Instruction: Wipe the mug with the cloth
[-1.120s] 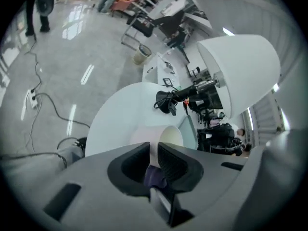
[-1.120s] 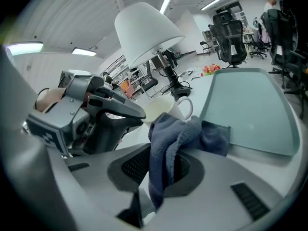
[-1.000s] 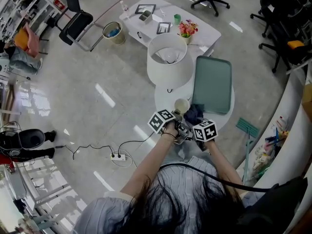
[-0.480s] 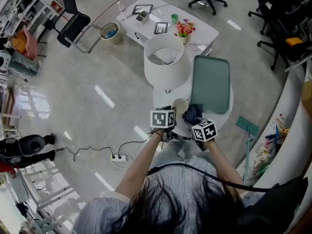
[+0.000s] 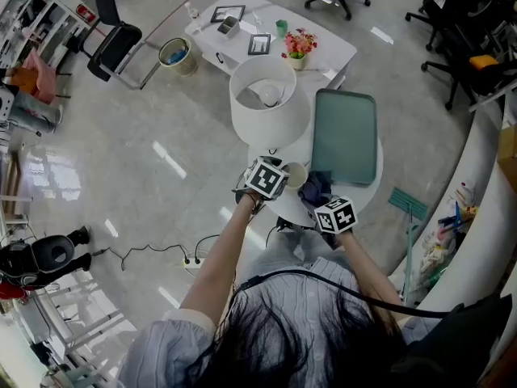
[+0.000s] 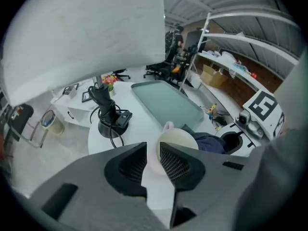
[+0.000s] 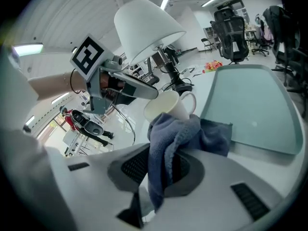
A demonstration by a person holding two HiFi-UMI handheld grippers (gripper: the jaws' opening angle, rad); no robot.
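Mug [image 6: 178,139]: cream, with a handle, right at the tips of the left gripper [image 6: 153,154]; rim and open mouth show just past the right-hand jaw. Over the round white table [image 5: 359,194]; resting or lifted, not clear.
Cloth [image 7: 179,131]: dark blue and bunched, rising out of the jaws of the right gripper [image 7: 161,170] and draped forward against the near side of the mug, touching it.
Left gripper: jaws drawn nearly together with only a narrow gap, pinched on the mug's wall at the rim. From the right gripper view, reaching onto the rim from the left, marker cube above.
Right gripper: clenched on the cloth, a thick fold wedged between the jaws. In the head view, just right of the left gripper, both close in front of the person.
Tray [image 7: 255,105]: green, flat on the table, ahead and to the right of the right gripper, just beyond the cloth.
Lamp [image 5: 271,107]: white shade on a black stem, black base with coiled cable. Ahead and left of the left gripper's jaws, shade looming over them.
Farther off: low white desk [image 5: 327,51] with potted flowers [image 5: 297,45], wastebasket [image 5: 174,53] and black chair [image 5: 113,35], all well beyond the lamp.
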